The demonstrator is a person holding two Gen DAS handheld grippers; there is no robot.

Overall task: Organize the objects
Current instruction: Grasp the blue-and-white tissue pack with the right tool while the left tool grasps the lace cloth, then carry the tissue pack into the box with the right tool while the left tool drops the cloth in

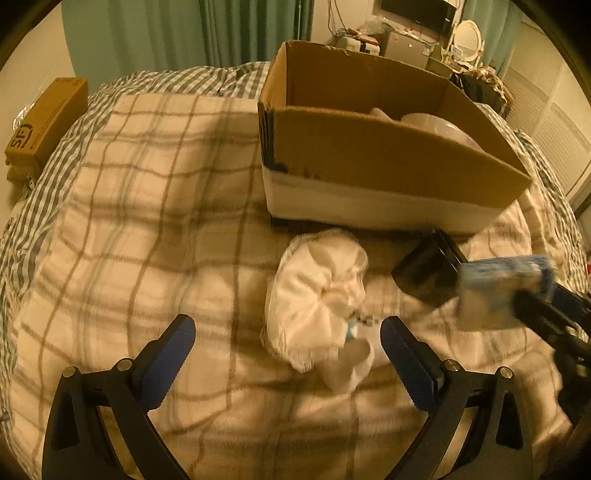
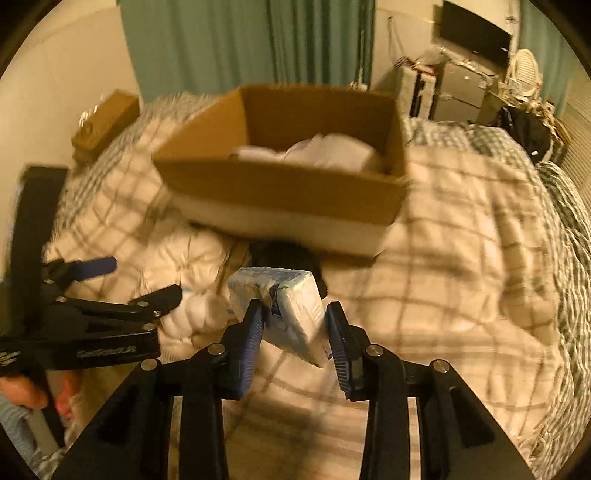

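Right claw clamping pale blue-white packet, slightly crumpled

The blanket is cream with a brown plaid grid; the duvet under it is grey-and-white gingham. The cardboard box is brown with a white band along its base. The tissue pack is pale blue and white (print blurred), the curtains teal, the gripper pads blue
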